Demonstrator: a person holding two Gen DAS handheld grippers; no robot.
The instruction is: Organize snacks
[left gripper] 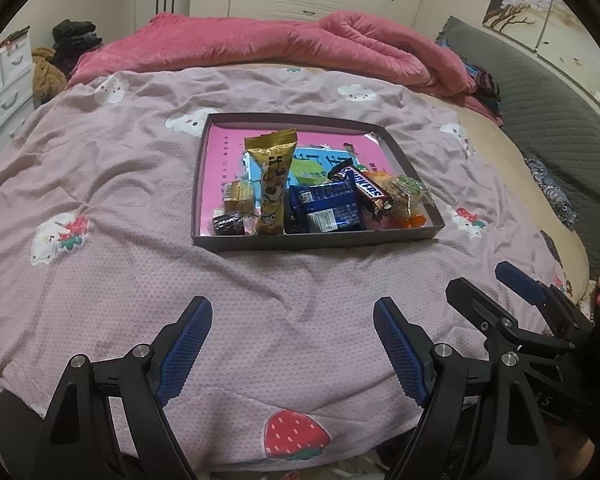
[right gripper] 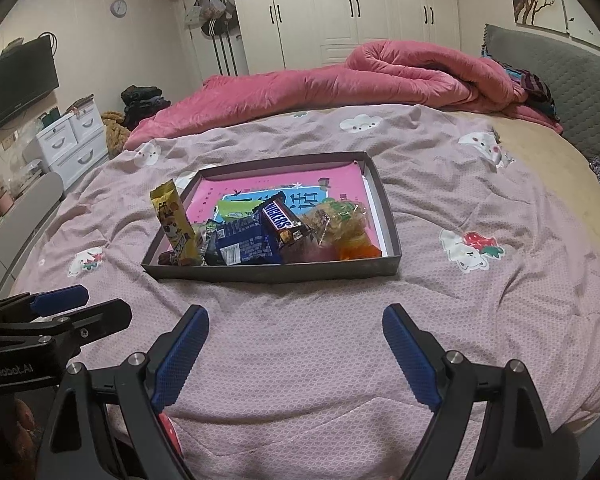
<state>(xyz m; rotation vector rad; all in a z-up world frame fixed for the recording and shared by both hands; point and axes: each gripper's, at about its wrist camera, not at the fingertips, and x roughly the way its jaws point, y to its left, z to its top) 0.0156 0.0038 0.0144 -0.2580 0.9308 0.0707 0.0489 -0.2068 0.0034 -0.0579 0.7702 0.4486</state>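
Holding both tools back at the near edge of the bed cover (left gripper: pixel 148 280), you keep the left gripper (left gripper: pixel 292 344) and right gripper (right gripper: pixel 296 354) with fingers spread apart and nothing between them, clear of the box (left gripper: pixel 316 240). Snacks crowd its near wall: the gold packet (left gripper: pixel 274 184) leans upright by the near-left corner, the Snickers bar (left gripper: pixel 370 192) resting on the blue packet (left gripper: pixel 328 210), probably because they were dropped in loosely.

Bed (right gripper: pixel 440 320), white wardrobes (right gripper: pixel 352 8), grey headboard (right gripper: pixel 560 76)
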